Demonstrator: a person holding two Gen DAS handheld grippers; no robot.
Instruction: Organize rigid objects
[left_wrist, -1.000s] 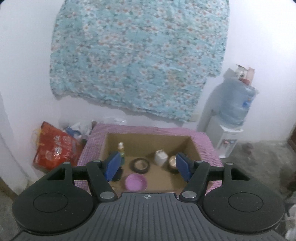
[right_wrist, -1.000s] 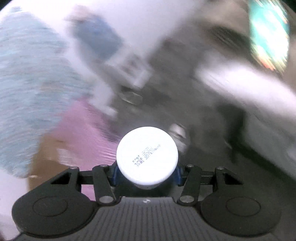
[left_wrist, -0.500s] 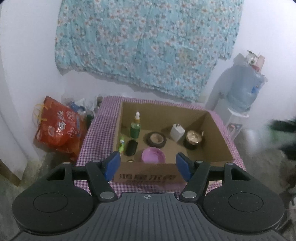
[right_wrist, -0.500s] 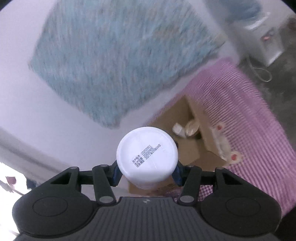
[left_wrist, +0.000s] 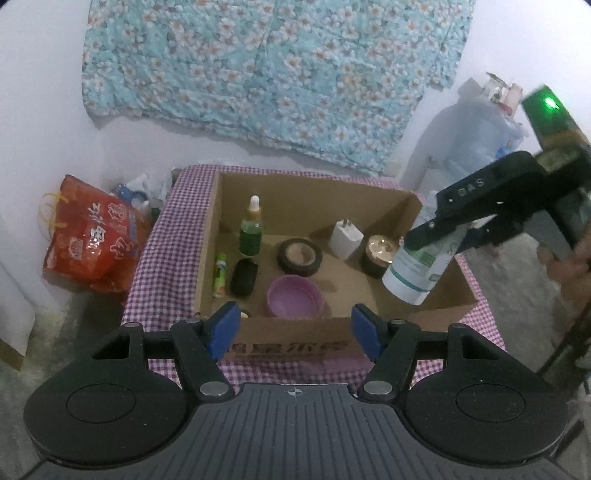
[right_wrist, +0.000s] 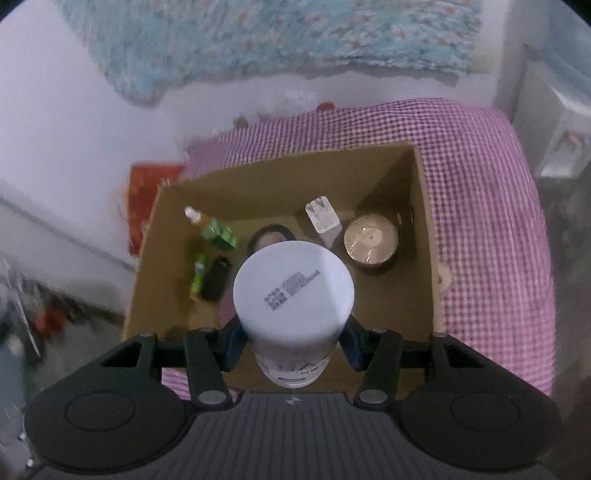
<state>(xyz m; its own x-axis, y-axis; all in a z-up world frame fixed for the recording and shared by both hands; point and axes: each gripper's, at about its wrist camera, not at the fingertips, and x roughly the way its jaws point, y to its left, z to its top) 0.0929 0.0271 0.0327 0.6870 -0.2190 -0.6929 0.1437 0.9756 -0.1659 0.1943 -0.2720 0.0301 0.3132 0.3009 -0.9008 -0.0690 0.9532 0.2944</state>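
White bottle (right_wrist: 293, 291) over the cardboard box (left_wrist: 436, 312)
Teal-striped label, printed code underneath; right gripper (right_wrist: 293, 341) clamps it, left gripper (left_wrist: 293, 330) spread, empty.

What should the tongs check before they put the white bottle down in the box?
1. Right tongs clamped on the white bottle: ok, both blue pads press its sides.
2. Bottle above the cardboard box, not the checkered cloth: ok, it hangs over the right part.
3. Bare floor under the bottle: cannot tell, the bottle hides what lies below it.
4. Clear of the gold-lidded jar and white charger: ok for now, both sit farther back.
5. Left tongs out of the way: ok, open, empty, outside the front wall.
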